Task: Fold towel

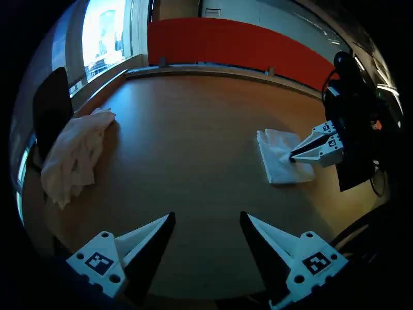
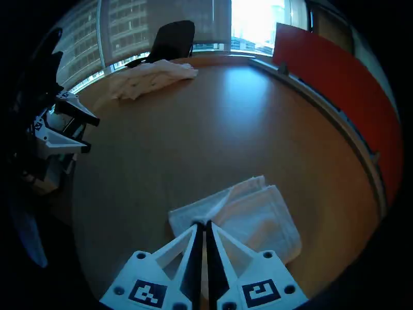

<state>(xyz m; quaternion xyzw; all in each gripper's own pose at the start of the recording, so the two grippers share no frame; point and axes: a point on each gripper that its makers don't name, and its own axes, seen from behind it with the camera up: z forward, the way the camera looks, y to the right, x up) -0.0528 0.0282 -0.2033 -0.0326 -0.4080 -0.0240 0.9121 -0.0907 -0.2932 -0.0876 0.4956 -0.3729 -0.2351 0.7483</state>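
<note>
A folded white towel [image 2: 253,217] lies flat on the brown wooden table [image 2: 206,129]. My right gripper [image 2: 202,226] is shut, its tips pinching the towel's near edge. In the left gripper view the same towel [image 1: 281,163] rests at the right, and the right gripper [image 1: 292,157] comes in from the right with its tips on the cloth. My left gripper [image 1: 207,217] is open over bare table and holds nothing. From the right gripper view the left gripper [image 2: 93,135] is at the far left, away from the towel.
A loose pile of white towels [image 1: 77,152] lies at the table's left edge, also seen as the pile [image 2: 149,77] near the window. A dark chair [image 1: 51,111] stands behind it. A red partition [image 1: 232,41] runs along the table's far side.
</note>
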